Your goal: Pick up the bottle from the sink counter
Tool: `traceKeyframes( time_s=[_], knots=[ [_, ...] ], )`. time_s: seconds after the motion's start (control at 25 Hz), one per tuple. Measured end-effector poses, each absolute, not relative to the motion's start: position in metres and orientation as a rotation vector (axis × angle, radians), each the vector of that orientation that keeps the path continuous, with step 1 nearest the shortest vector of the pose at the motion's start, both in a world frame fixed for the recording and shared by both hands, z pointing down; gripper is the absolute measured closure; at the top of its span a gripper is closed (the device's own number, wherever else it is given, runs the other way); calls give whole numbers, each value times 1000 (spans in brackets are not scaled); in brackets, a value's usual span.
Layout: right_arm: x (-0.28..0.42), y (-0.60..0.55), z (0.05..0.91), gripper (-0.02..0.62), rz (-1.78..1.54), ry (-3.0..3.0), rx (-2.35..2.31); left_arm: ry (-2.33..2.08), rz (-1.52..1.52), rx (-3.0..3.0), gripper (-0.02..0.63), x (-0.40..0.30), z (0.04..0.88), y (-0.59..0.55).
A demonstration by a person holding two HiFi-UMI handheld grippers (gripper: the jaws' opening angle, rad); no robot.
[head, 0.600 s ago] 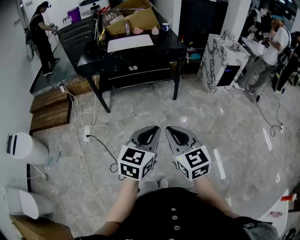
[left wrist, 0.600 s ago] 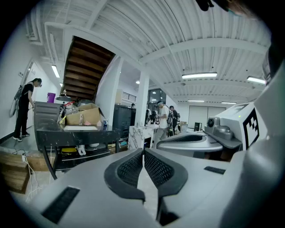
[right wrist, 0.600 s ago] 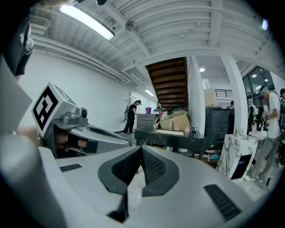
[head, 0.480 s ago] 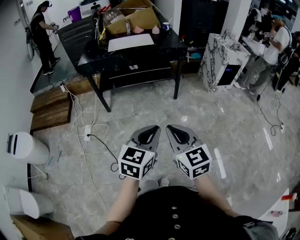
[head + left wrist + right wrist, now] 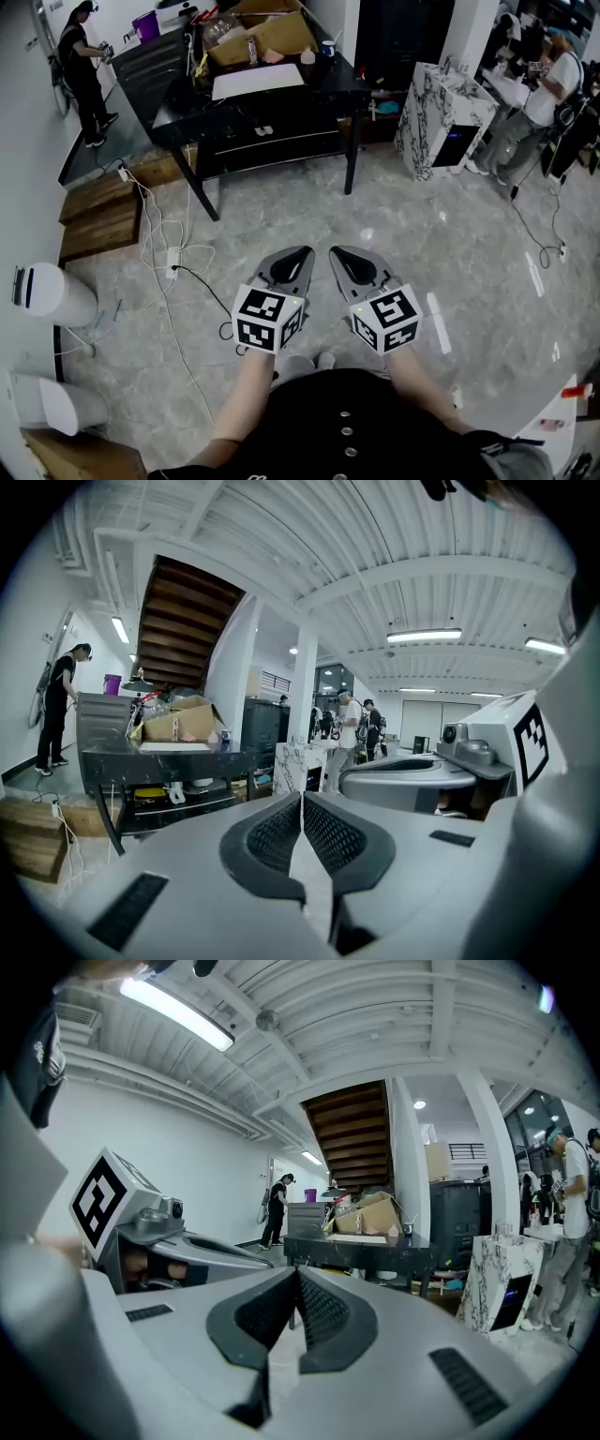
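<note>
left gripper (image 5: 302,253): clenched, empty, in front of the black table (image 5: 281,98) | right gripper (image 5: 337,253): clenched, empty, in front of the table | marble counter (image 5: 441,108): right of the table | bottle: too small to make out

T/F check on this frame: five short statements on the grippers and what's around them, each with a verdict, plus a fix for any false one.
1. The left gripper and the right gripper are both shut, with nothing between the jaws. True.
2. A cardboard box sits on the black table. True.
3. Both grippers hang over the black table. False: they are over the marble floor, and the table stands further ahead.
4. No cables lie on the floor. False: cables run across it to the left of the grippers.
5. A person in a white top stands at the far right. True.
</note>
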State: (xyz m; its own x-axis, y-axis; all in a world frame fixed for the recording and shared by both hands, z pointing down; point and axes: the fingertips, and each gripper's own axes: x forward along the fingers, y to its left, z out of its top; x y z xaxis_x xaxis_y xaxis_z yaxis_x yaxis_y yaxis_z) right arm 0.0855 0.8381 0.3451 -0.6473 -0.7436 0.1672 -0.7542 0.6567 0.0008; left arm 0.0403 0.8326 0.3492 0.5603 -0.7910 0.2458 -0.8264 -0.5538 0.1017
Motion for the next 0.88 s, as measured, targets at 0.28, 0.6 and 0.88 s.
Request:
traceKeyframes(
  time_s=[0.28, 0.6, 0.88],
  knots=[
    [92, 839, 350, 591, 173, -2745, 1211, -1339, 148, 2586, 580, 45, 345, 834],
    [116, 827, 359, 579, 194, -2754, 1219, -1362, 204, 2554, 568, 63, 361, 826],
    [125, 816, 365, 491, 215, -2780, 1196, -1383, 211, 2544, 441, 73, 365, 818]
  ],
)
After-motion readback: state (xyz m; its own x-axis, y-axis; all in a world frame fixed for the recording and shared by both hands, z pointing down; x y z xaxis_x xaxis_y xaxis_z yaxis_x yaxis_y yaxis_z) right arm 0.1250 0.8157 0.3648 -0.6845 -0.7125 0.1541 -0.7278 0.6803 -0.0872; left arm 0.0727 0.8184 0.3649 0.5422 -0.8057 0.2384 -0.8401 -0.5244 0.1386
